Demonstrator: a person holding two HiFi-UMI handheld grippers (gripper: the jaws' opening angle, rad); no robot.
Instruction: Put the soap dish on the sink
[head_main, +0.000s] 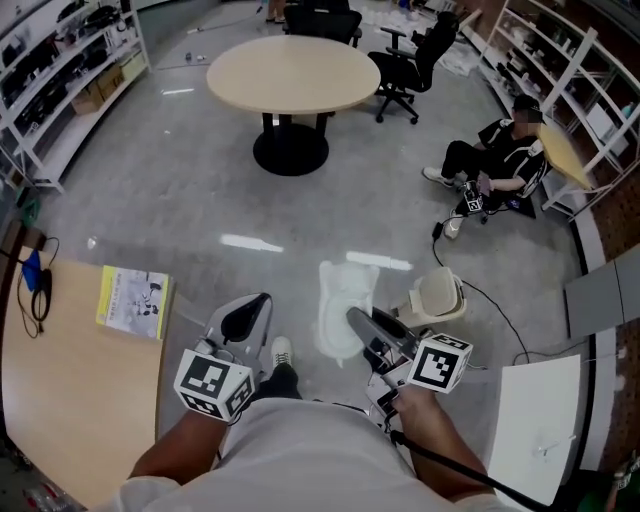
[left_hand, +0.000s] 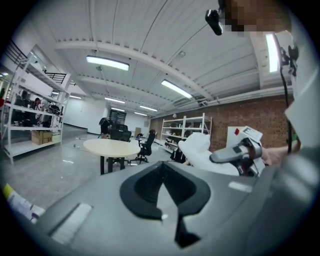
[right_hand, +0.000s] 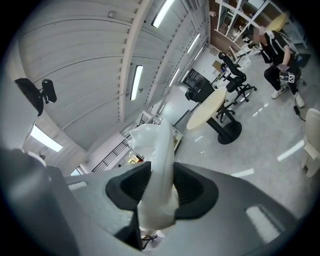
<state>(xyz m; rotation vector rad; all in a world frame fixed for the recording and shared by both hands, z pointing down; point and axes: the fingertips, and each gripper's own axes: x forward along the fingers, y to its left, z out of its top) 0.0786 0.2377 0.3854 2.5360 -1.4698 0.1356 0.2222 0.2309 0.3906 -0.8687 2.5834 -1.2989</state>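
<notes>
Right gripper (right_hand: 159, 190): jaws clamped on white soap dish (right_hand: 157, 165), pads pressing both faces, dish held on edge and sticking out beyond the tips. In head view, same dish (head_main: 345, 305) carried ahead of right gripper (head_main: 372, 330), in the air above glossy grey floor (head_main: 180, 190).

Left gripper (left_hand: 167, 187): jaws together, nothing between them; seen in head view (head_main: 245, 318) beside the right, level with it.

Surroundings: wooden desk (head_main: 70, 400) at left, bearing yellow booklet (head_main: 133, 302); beige seat (head_main: 437, 297) just right of dish; round table (head_main: 292, 72) farther off; black office chair (head_main: 410, 65) beside it; person seated on floor (head_main: 500, 155) at right, near shelving (head_main: 560, 60).
</notes>
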